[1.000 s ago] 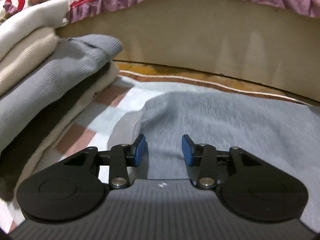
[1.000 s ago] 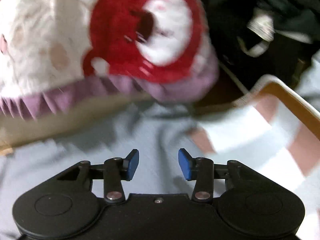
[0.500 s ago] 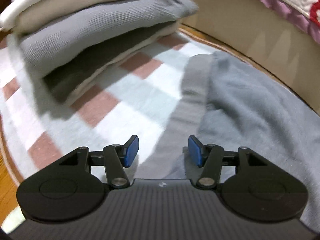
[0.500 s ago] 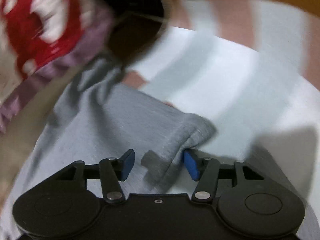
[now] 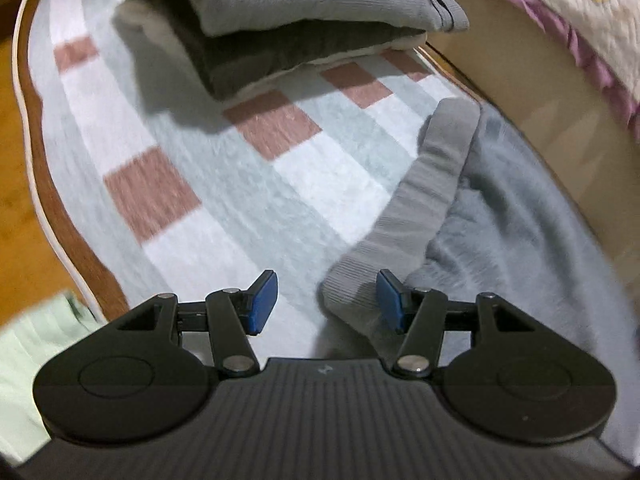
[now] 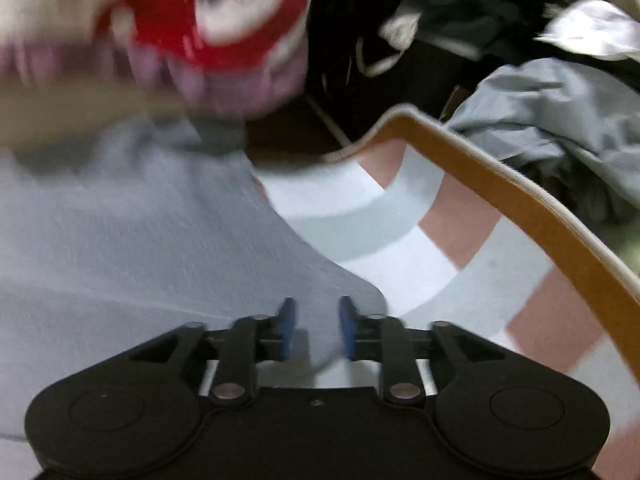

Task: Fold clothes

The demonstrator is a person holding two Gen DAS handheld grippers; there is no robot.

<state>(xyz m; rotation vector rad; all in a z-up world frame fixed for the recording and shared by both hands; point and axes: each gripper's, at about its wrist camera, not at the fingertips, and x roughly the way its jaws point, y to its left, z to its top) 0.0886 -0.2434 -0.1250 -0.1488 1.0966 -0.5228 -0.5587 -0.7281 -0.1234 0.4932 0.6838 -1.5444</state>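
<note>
A grey sweater (image 5: 520, 232) lies spread on a checked mat (image 5: 224, 184); its ribbed cuff or hem band (image 5: 432, 184) runs toward my left gripper (image 5: 326, 300). The left gripper is open, with the end of the band between its blue pads, the right pad (image 5: 388, 300) close to it. In the right wrist view the same grey sweater (image 6: 140, 248) fills the left. My right gripper (image 6: 316, 324) has its pads close together with a corner of the sweater between them; the view is blurred.
A stack of folded clothes (image 5: 312, 8) sits at the far end of the mat. A bed side with a purple-frilled quilt (image 5: 568, 28) runs along the right. A pile of loose clothes (image 6: 540, 112) lies past the mat's brown border (image 6: 520, 196). A pale green cloth (image 5: 24, 360) lies at left.
My left gripper swung left and down onto the sweater's ribbed band. My right gripper narrowed onto the sweater's corner and its view swung back up toward the quilt.
</note>
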